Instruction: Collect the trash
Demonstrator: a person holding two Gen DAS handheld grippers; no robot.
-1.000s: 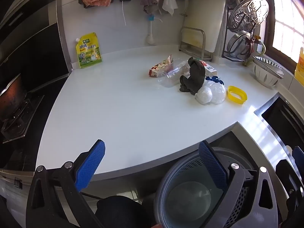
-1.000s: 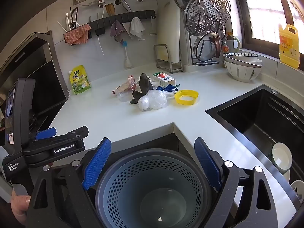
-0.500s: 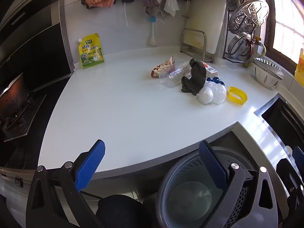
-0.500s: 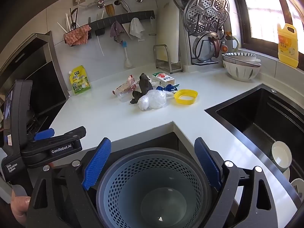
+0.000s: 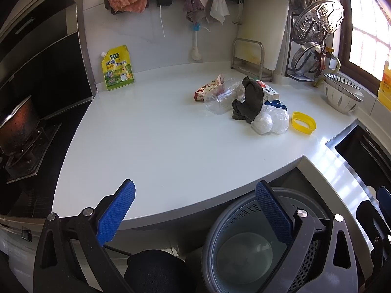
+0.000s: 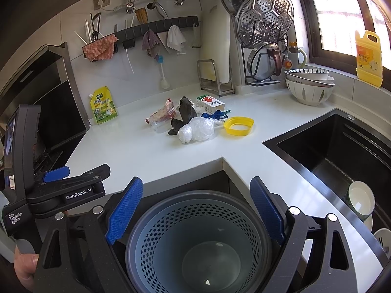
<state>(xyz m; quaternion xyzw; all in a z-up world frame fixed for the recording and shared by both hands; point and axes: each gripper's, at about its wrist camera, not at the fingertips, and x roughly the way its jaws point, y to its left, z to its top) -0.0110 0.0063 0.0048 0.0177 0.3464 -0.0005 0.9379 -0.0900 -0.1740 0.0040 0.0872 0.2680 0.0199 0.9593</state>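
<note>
The white surface was smooth and glossy, with a curved front edge and an inner corner cut into it. Toward its back right part lay the trash in one small heap: a clear plastic cup on its side, a red printed wrapper behind it, a dark crumpled cloth-like piece standing up, a wrinkled clear plastic bag with a white lump inside, and a yellow oval plastic ring just beside the bag. A small red and white carton and a blue piece lay behind the heap; the right wrist view showed them clearly, while in the left view they were mostly hidden by the dark piece.

Below the front edge of the surface stood a round grey-blue bin with a perforated wall, and nothing was seen inside it. The left claw was spread wide, its blue ribbed pads holding nothing, above the front edge. The right claw was also spread wide and empty, directly over the bin.

Only the right view showed the black sink at the right edge with a white bowl in it, and the yellow detergent bottle on the window sill. Only the left view showed the dark pot on the stove. A yellow-green pouch leaned on the wall at the back left corner.
</note>
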